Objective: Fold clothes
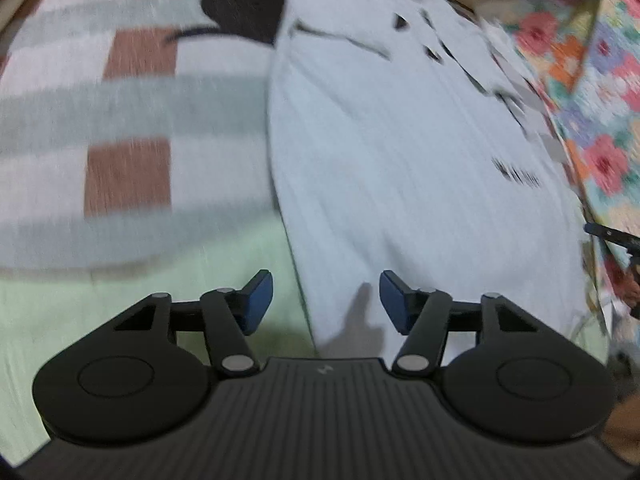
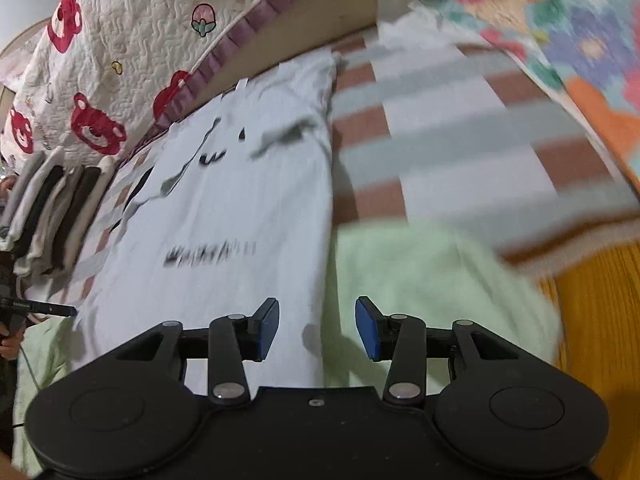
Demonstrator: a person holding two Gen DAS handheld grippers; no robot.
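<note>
A pale white T-shirt (image 1: 392,152) with dark print lies flat and lengthwise on the bed, folded into a long strip; the same T-shirt (image 2: 240,208) fills the left half of the right wrist view. My left gripper (image 1: 326,300) hovers open over the shirt's near left edge, with nothing between its blue pads. My right gripper (image 2: 317,328) is open above the shirt's near right edge, where it meets the green cloth (image 2: 420,280). Both views are blurred by motion.
A striped grey, white and brown blanket (image 1: 132,92) and a light green cloth (image 1: 120,312) cover the bed. A floral quilt (image 1: 600,80) lies to the right. A bear-print quilt (image 2: 100,60) and a stack of folded clothes (image 2: 52,216) sit at the left. An orange wooden floor (image 2: 600,320) shows beyond the bed edge.
</note>
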